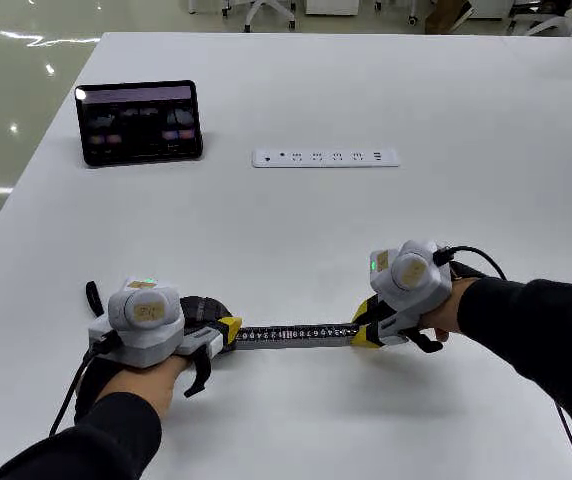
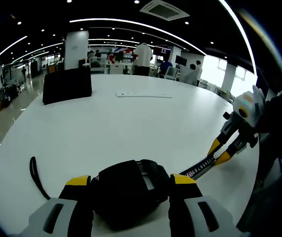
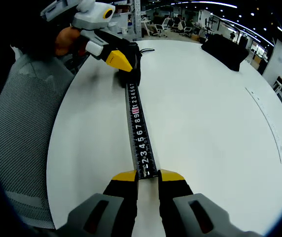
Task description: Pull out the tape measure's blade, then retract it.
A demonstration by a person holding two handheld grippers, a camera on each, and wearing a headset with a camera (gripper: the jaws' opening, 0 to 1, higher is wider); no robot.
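- The black tape-measure blade [image 3: 140,133] bears white digits in the right gripper view: 2 to 9, a red-backed mark, then 1 to 7.
- The dark rectangular tablet screen [image 1: 138,122] has print too blurred to read.

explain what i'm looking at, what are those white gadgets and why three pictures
No robot here: a person holds a hand-held gripper in each hand at a white table. One picture comes from a headset camera looking down; the two round ones come from cameras riding on them. The left hand-held gripper clamps the black tape measure case; the right hand-held gripper pinches the end of the pulled-out blade. A tablet and a power strip sit farther back.
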